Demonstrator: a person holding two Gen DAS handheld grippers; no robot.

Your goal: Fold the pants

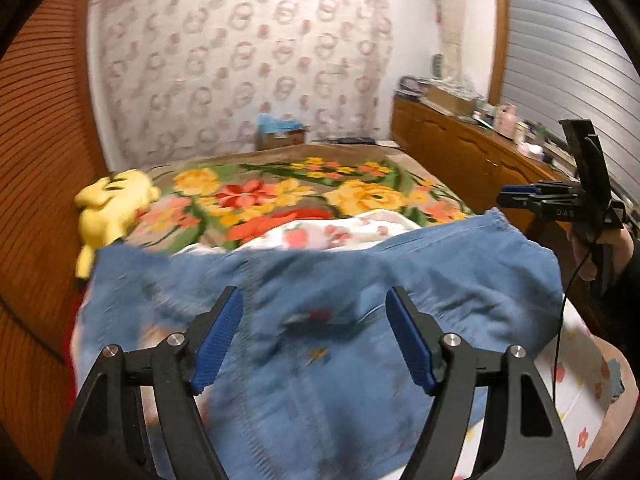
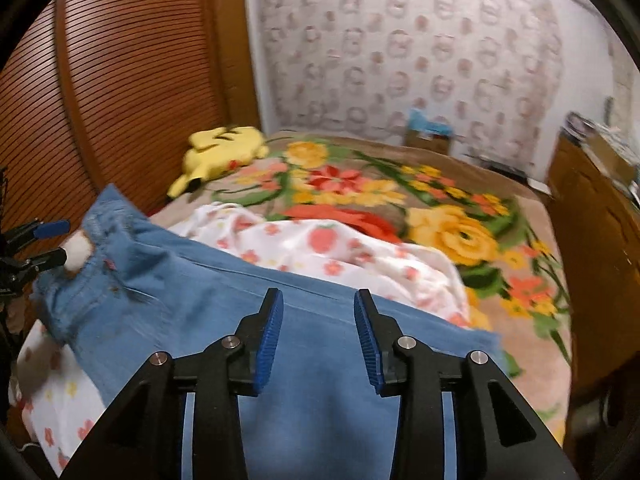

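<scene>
Pants: the blue jeans (image 2: 248,300) lie across the near end of the bed (image 2: 520,216), on a white strawberry-print sheet (image 2: 320,240), spread so you can work from both ends.
Left gripper: your left gripper (image 1: 314,334) hovers over the wide, rumpled part of the denim, fingers (image 1: 218,344) spread wide, holding nothing.
Right gripper: your right gripper (image 2: 319,340) sits above the narrower leg stretch, fingers parted, empty.
Why this stance: one tool per end probably sets up a lengthwise fold.
Clutter: the yellow plush toy (image 2: 224,148) lies well apart.
</scene>
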